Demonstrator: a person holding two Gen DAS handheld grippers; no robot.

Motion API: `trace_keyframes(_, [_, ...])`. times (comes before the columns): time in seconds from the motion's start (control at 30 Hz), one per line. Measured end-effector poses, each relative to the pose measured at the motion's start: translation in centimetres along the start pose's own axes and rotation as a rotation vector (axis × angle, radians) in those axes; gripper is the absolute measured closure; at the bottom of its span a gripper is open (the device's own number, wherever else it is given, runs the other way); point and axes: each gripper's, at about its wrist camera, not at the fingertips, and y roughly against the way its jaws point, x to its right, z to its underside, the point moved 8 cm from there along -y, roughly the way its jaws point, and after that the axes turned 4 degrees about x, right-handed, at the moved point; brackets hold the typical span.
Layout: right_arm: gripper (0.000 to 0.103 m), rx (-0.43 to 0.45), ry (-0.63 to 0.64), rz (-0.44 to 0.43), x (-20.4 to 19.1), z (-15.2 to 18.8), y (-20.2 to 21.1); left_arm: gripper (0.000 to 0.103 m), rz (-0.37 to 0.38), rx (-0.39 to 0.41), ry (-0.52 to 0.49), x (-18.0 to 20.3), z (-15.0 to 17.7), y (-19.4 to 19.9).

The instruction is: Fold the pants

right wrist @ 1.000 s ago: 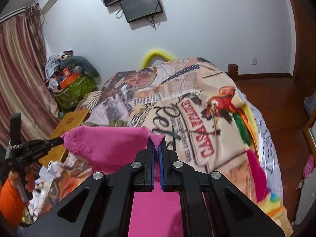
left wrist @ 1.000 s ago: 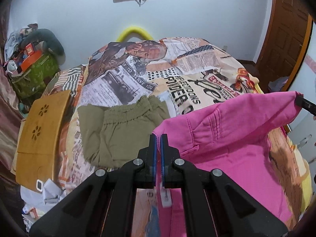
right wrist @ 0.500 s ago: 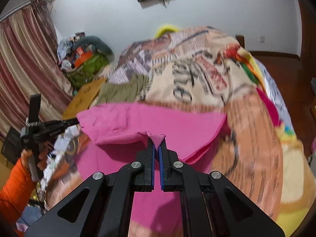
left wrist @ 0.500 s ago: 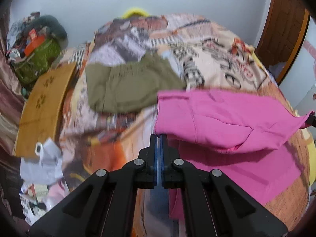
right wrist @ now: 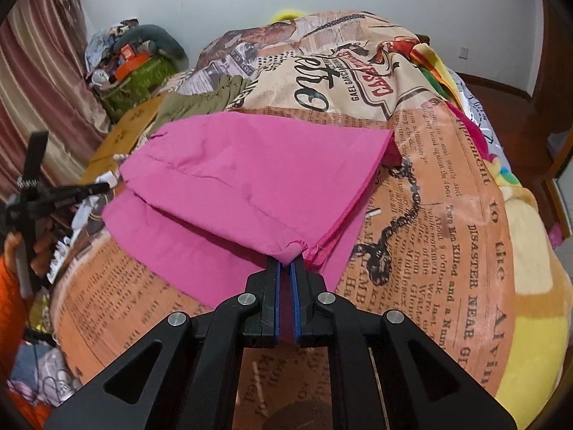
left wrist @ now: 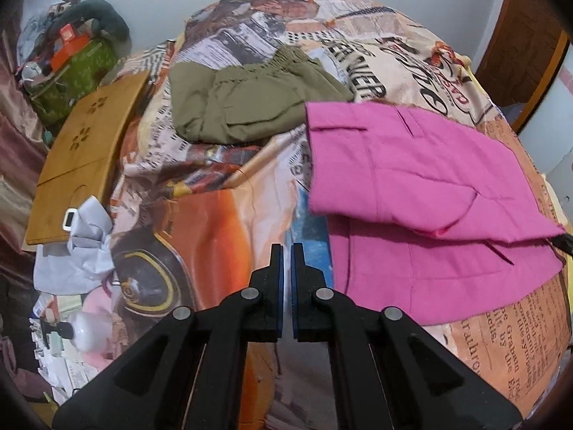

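Note:
The pink pants (left wrist: pixel 412 179) lie on the printed bed cover (left wrist: pixel 200 222), with the upper half folded over the lower. My left gripper (left wrist: pixel 286 251) is shut with nothing between its pads. It hovers over the cover, to the left of the pants' near edge. From the right wrist view the pants (right wrist: pixel 250 179) spread away from my right gripper (right wrist: pixel 285 265). That gripper pinches the near corner of the folded layer, and its jaws are opening with pink cloth still between the pads. The left gripper (right wrist: pixel 104 188) shows at the far left, just off the pants' edge.
Folded olive-green pants (left wrist: pixel 250 107) lie beyond the pink pair. At the bed's left side rests a wooden board (left wrist: pixel 82 150) with crumpled white cloth (left wrist: pixel 78 251) at its near end. Bags and clutter (left wrist: pixel 78 68) are piled in the far left corner. An orange sleeve (right wrist: pixel 10 286) holds the left gripper.
Both grippers came down and laid the lifted half of the pink pants flat over the rest. The left gripper no longer has the cloth and has drawn back to the left of it.

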Motion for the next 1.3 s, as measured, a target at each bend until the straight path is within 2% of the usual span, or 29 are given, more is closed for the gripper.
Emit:
trace_keyframes(0.1, [0.097,-0.009,-0.007,0.017,0.4,0.4,0.1,0.083,-0.010,-0.005,0.013,-0.6,-0.5,-0.3])
trace_keyframes(0.17, [0.094,-0.029,-0.018,0.029,0.7,0.8,-0.1,0.066,-0.021,-0.009,0.020,-0.9,-0.5,-0.7])
trace_keyframes(0.2, [0.087,-0.036,-0.023,0.033,0.8,0.9,-0.1,0.062,-0.032,-0.013,0.021,-1.0,-0.4,-1.1])
trace_keyframes(0.23, [0.074,-0.040,-0.028,0.037,0.9,1.0,-0.1,0.055,-0.037,-0.020,0.020,-1.0,-0.2,-1.3])
trace_keyframes(0.3, [0.056,-0.036,-0.032,0.035,1.1,1.4,-0.1,0.048,-0.037,-0.052,0.015,-1.0,0.5,-2.3])
trace_keyframes(0.33, [0.056,-0.031,-0.028,0.034,1.1,1.5,0.0,0.046,-0.033,-0.070,0.017,-0.9,0.9,-2.7])
trace_keyframes(0.47, [0.056,-0.044,-0.019,0.018,1.2,1.9,-0.5,0.045,-0.021,-0.129,0.023,-0.7,2.1,-4.1])
trace_keyframes(0.67, [0.056,-0.076,0.011,0.017,1.7,1.9,-1.2,0.045,-0.030,-0.146,-0.027,0.2,2.7,-3.7])
trace_keyframes(0.8, [0.056,-0.083,0.024,0.025,2.3,2.0,-1.3,0.045,-0.035,-0.130,-0.060,0.9,3.2,-2.9])
trace_keyframes(0.97, [0.057,-0.092,0.024,0.051,3.4,1.8,-1.6,0.045,-0.007,-0.118,-0.046,1.5,3.4,-2.0])
trace_keyframes(1.1, [0.056,-0.098,0.056,0.083,3.3,1.3,-1.0,0.045,-0.017,-0.108,-0.056,1.7,2.7,-1.4])
trace_keyframes(1.2, [0.056,-0.078,0.112,0.100,2.4,0.7,0.1,0.044,-0.012,-0.068,-0.053,1.8,1.6,-0.3])
trace_keyframes(1.3, [0.055,-0.039,0.120,0.065,1.2,-0.5,1.4,0.038,0.022,-0.012,-0.044,2.3,0.1,1.4])
